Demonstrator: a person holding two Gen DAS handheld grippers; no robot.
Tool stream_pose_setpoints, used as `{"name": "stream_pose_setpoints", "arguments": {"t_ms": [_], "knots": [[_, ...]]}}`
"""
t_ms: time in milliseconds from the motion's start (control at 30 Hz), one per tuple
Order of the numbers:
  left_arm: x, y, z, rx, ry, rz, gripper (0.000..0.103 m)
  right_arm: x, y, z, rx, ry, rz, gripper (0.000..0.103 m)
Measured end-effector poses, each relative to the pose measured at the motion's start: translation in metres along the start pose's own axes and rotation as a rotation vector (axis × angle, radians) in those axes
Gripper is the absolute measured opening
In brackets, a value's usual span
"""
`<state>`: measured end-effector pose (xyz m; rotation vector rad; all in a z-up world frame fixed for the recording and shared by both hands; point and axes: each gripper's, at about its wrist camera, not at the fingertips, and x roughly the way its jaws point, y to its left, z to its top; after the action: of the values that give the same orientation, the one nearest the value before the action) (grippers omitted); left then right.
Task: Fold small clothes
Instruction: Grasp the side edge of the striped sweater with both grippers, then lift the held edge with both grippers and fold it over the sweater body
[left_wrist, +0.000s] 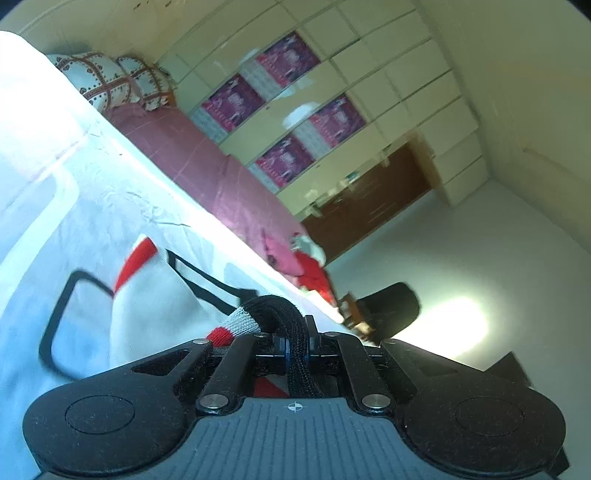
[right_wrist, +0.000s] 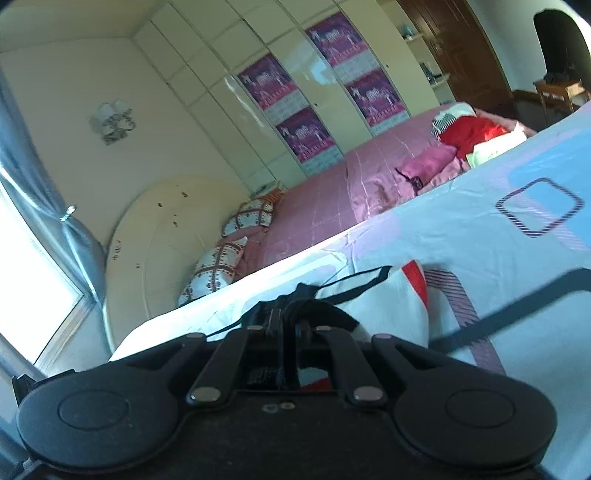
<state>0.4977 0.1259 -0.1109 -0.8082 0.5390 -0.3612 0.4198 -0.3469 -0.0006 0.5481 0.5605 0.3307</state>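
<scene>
Left hand-held gripper (left_wrist: 295, 345): clamped on garment (left_wrist: 155, 291) black edge. Right hand-held gripper (right_wrist: 291, 328): clamped on same garment. Ahead: sheet (right_wrist: 480, 236), pink bed (right_wrist: 332, 192), pillows (right_wrist: 218, 266).

A pale blue bed sheet with dark square outlines (right_wrist: 498, 236) covers the near surface. Behind it lies a pink quilted bedspread (right_wrist: 325, 192), with two patterned white-and-brown pillows (right_wrist: 214, 273) near a cream rounded headboard (right_wrist: 155, 221). A red and pink pile of clothes (right_wrist: 465, 136) rests on the bedspread. Four purple posters (left_wrist: 288, 107) hang on the cream glossy wardrobe doors (left_wrist: 399, 74). A dark brown wooden door (left_wrist: 373, 199) stands beside the wardrobe.
</scene>
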Motion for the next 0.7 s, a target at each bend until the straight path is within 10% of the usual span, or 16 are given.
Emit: {"name": "stream_pose_setpoints", "arguments": {"t_ms": [200,300,400,467,700], "knots": [[0.065,0.028,0.026,0.020,0.056,0.099,0.006,0.087,-0.041,0.015,0.114,0.087,-0.047,0.008],[0.085,0.044,0.036,-0.063,0.053,0.168,0.007,0.125,-0.068,0.018,0.183,0.110,-0.123,0.026],[0.078,0.039,0.038,-0.052,-0.030,0.132,0.031,0.120,-0.077,0.020,0.179,0.049,-0.113,0.042],[0.076,0.029,0.037,0.034,-0.047,0.169,0.049,0.116,-0.073,0.019,0.109,0.054,-0.085,0.051],[0.075,0.029,0.043,0.214,-0.001,0.252,0.051,0.111,-0.060,0.018,-0.114,0.089,-0.054,0.061]]}}
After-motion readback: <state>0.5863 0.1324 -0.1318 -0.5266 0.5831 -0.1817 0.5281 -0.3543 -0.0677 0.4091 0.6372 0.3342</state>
